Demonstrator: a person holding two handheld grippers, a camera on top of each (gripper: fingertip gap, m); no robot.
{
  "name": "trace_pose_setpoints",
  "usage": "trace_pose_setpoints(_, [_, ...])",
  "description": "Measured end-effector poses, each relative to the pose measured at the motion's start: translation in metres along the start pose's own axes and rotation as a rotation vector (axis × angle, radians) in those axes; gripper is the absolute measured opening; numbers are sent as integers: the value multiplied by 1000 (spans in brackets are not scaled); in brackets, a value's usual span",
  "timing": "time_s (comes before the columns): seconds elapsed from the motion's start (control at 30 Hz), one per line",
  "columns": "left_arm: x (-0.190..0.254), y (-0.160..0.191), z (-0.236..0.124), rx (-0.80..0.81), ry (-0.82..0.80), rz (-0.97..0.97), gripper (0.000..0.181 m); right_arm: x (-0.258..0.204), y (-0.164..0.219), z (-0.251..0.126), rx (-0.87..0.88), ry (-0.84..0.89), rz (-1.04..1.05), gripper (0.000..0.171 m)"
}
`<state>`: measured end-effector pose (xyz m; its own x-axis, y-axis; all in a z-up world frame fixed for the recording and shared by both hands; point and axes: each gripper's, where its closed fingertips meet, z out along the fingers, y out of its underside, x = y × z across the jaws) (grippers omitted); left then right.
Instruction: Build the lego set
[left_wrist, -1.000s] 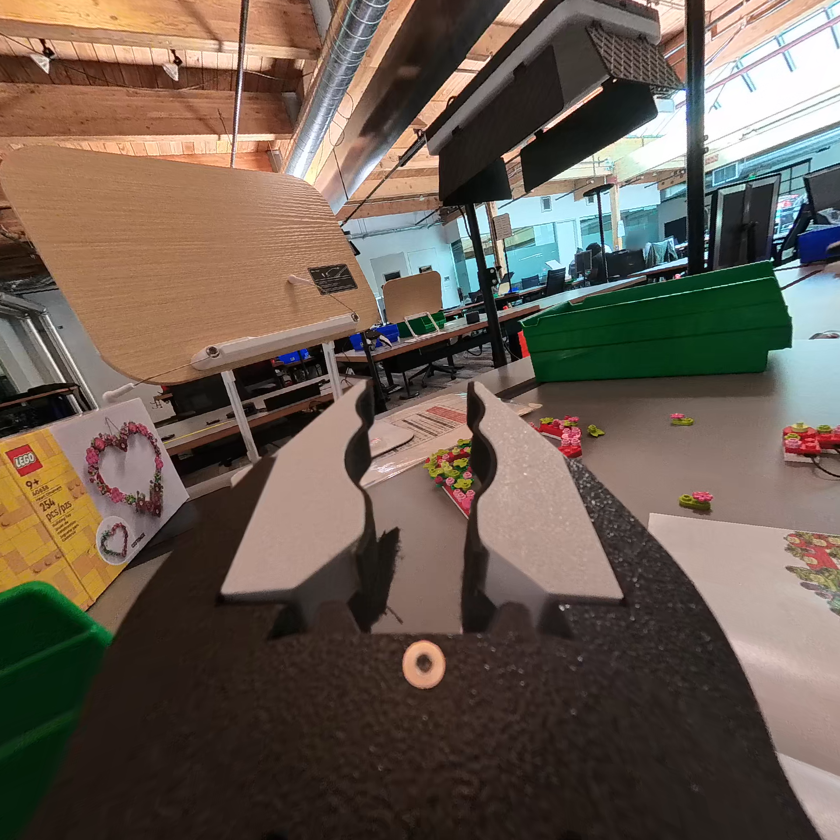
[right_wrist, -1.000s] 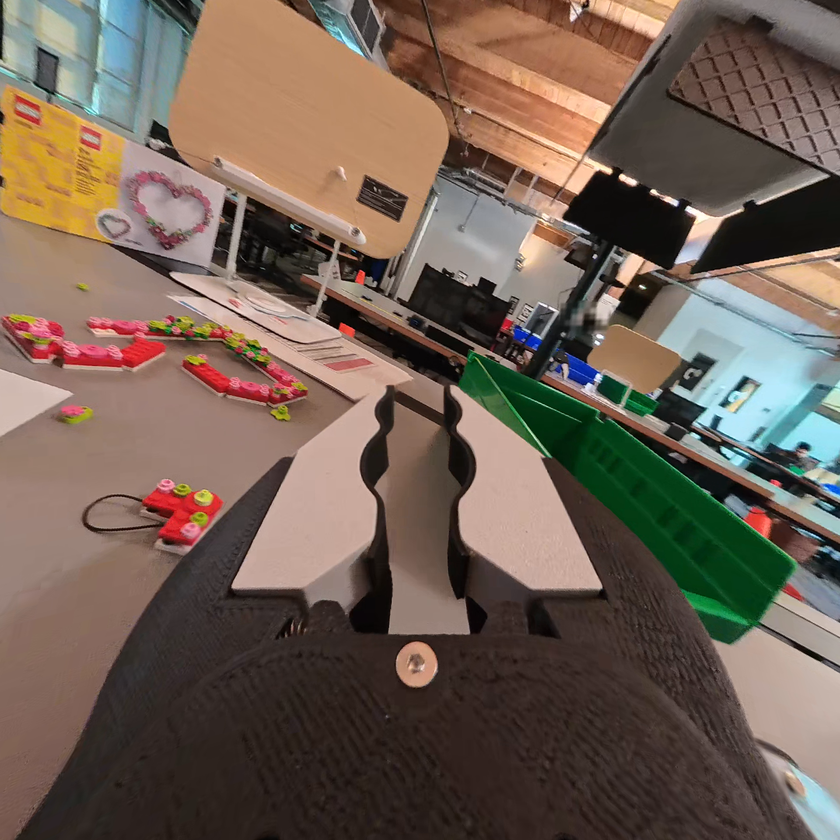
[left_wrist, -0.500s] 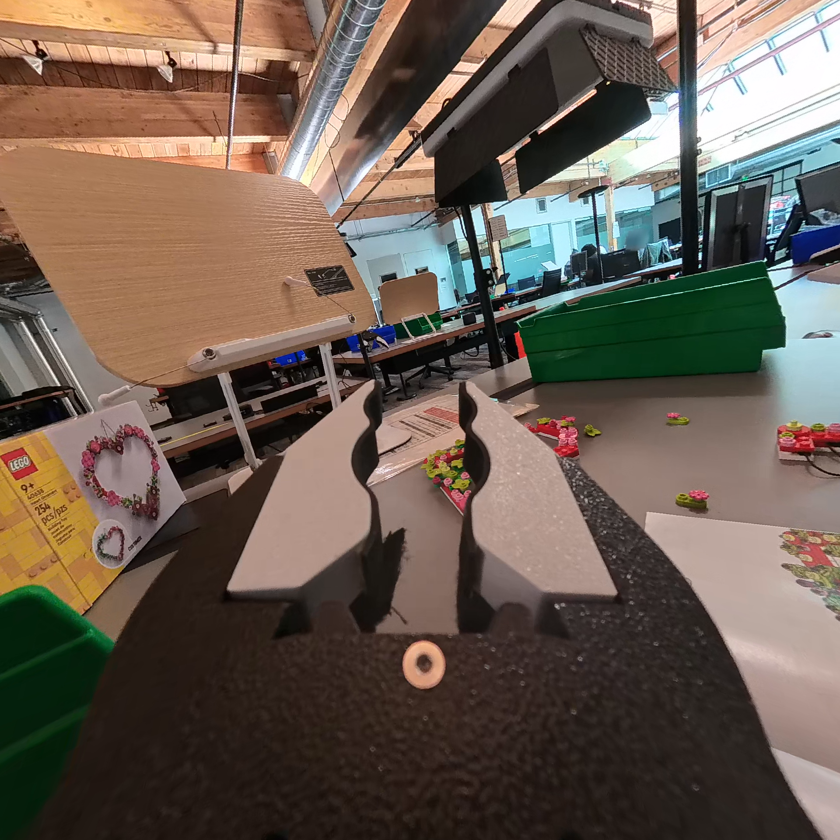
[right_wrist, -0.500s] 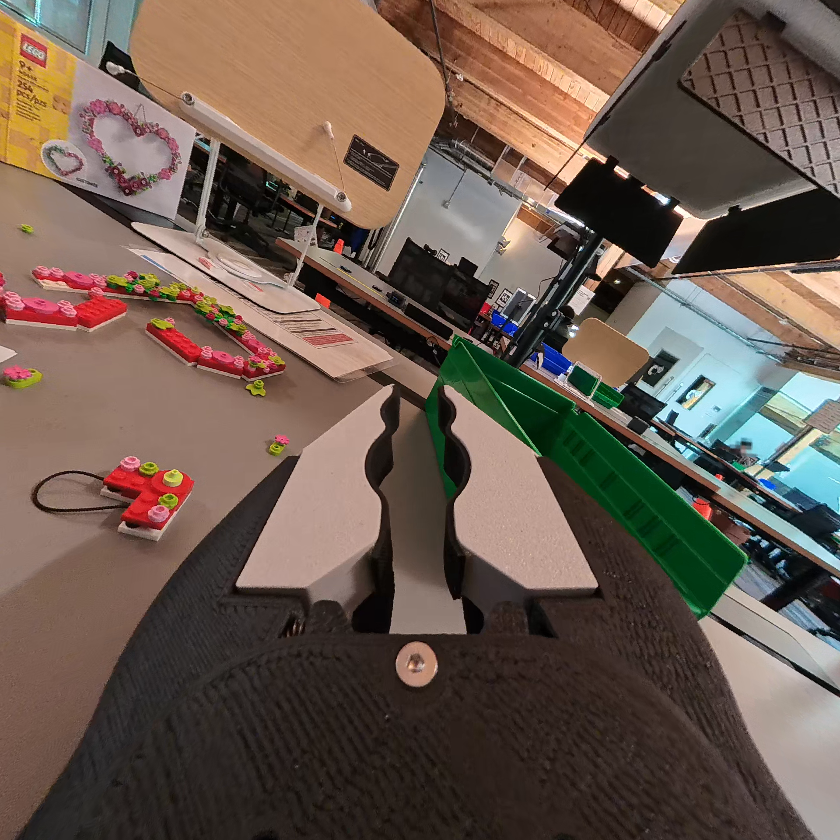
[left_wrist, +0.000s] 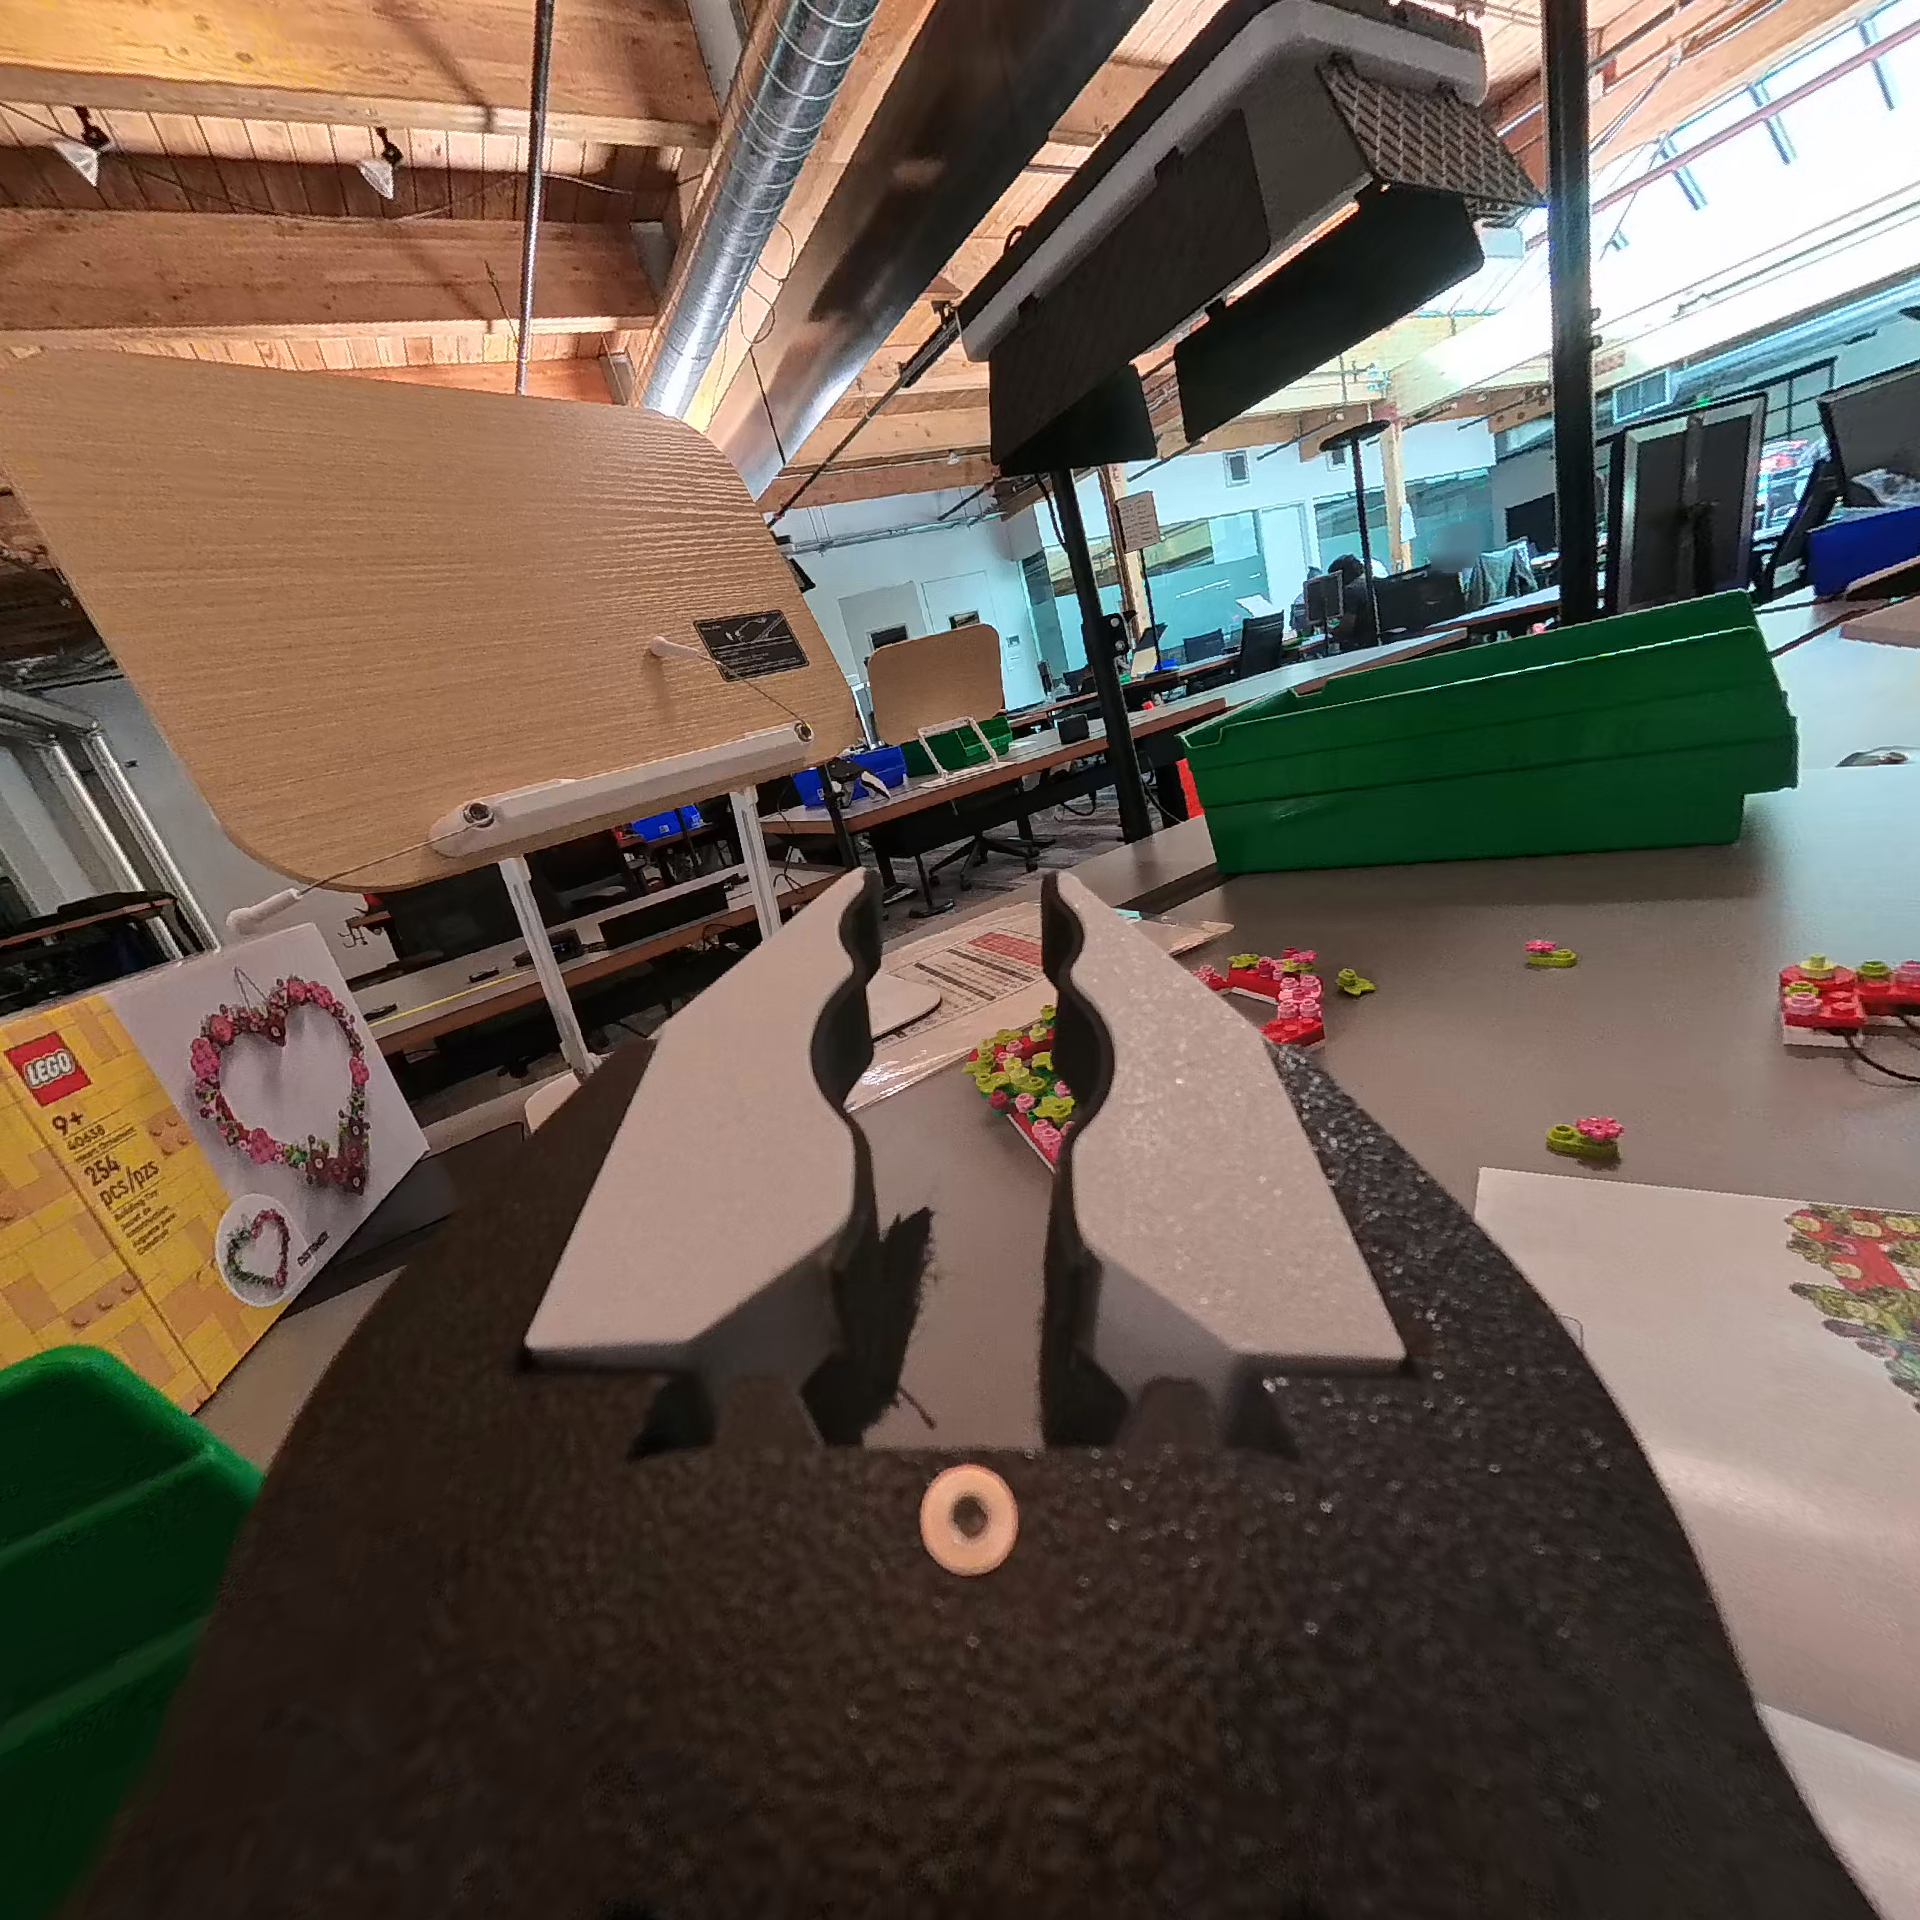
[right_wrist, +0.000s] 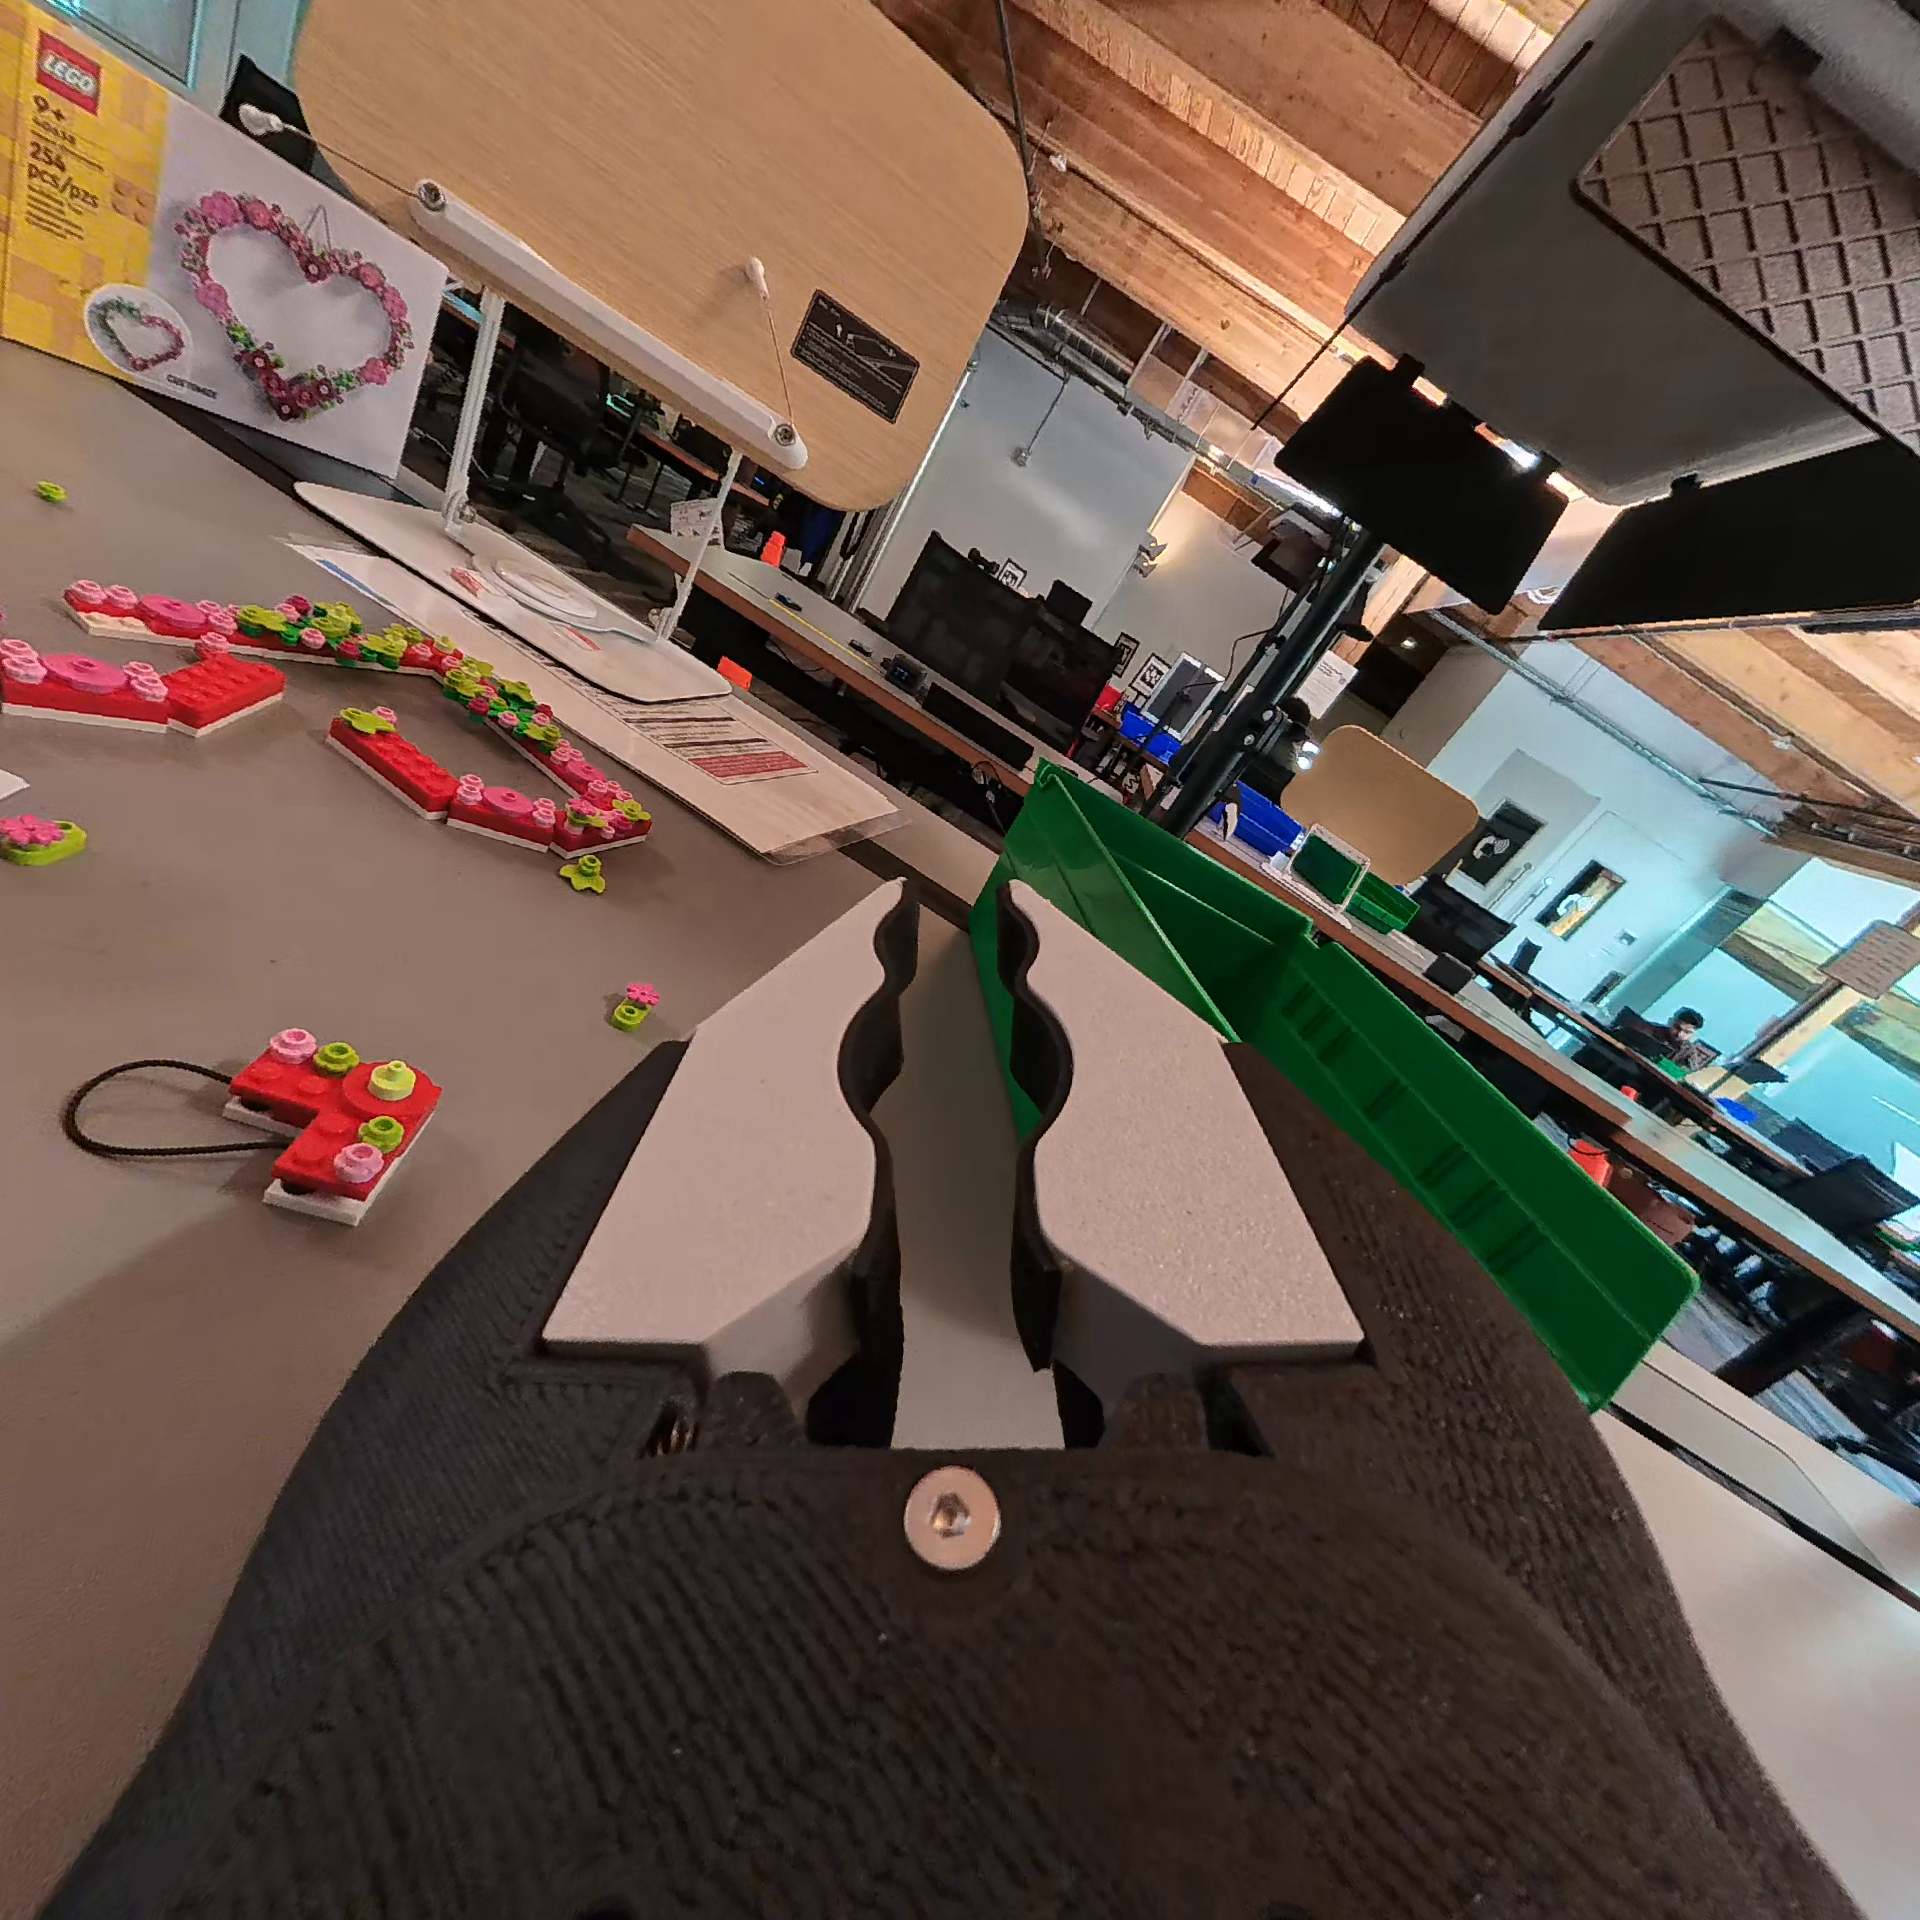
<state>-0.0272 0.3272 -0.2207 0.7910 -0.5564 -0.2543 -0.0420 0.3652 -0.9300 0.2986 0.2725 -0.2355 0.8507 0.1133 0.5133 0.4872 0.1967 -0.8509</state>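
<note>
1. Left claw (left_wrist: 954, 906): fingers parted with a clear gap, nothing between them; it is held above the grey desk (left_wrist: 1455, 1039) and aimed toward the desk's far edge.
2. Right claw (right_wrist: 954, 902): fingers parted by a narrower gap, empty; it points at the near corner of the green bin (right_wrist: 1351, 1060).
3. Long lego strips (right_wrist: 343, 634): red plates on white bases topped with pink flowers and lime leaves, lying flat on the desk in an angled chain, just in front of the stand's white base plate.
4. Second red strip (right_wrist: 488, 795): lies just beside the chain, apart from both claws.
5. Small L-shaped lego piece (right_wrist: 338, 1117): red on white with pink and lime studs, a black cord loop (right_wrist: 114, 1112) attached at its left; it rests on the desk to the left of the right claw, not touching it.
6. Loose flower pieces (right_wrist: 634, 1006): scattered singly on the desk between the assemblies.
7. Wooden tilted board on a white stand (left_wrist: 416, 623): stands at the far side of the desk.
8. Lego box (left_wrist: 177, 1153): yellow and white, upright at the far left beside the stand.
9. Printed sheet (left_wrist: 1714, 1351): lies flat at the right in the left wrist view.
</note>
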Motion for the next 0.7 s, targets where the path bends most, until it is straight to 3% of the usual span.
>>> trace_pose_setpoints(0.7, [-1,-1,0,5,-6,3,28,0,1,1,-4,0,-16,10])
